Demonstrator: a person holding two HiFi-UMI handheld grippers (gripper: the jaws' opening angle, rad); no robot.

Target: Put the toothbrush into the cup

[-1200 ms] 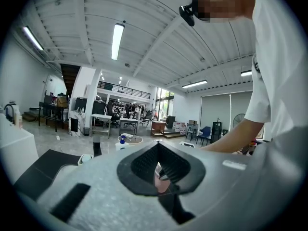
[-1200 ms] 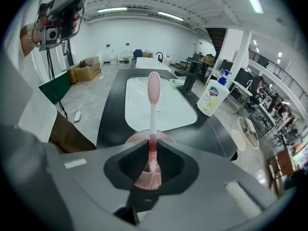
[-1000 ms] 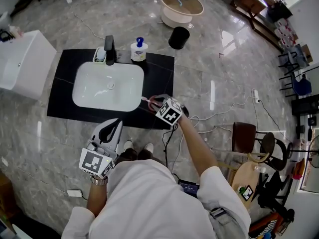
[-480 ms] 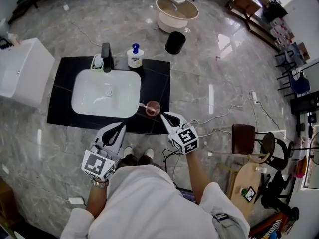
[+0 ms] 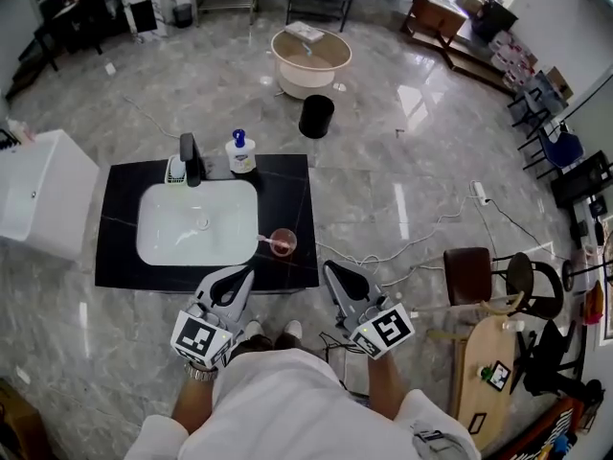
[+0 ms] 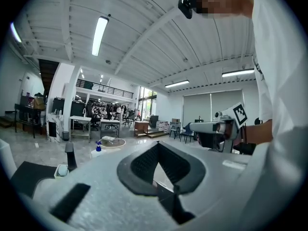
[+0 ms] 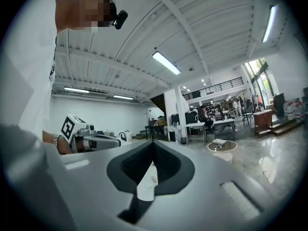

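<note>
You hold the left gripper [image 5: 247, 274] and the right gripper [image 5: 330, 269] near your body, jaws closed on nothing, probably because the work looks finished. At the right edge of the white basin [image 5: 196, 223] on the black counter [image 5: 297, 190], the pink cup [image 5: 283, 243] holds the toothbrush [image 5: 262, 240]. Behind the basin stand the faucet [image 5: 191, 159] and the soap bottle [image 5: 240, 151]; nothing is in the way.

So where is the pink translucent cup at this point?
Head view: the pink translucent cup stands on the black countertop at the right edge of the white basin, with the toothbrush poking out of it.
</note>
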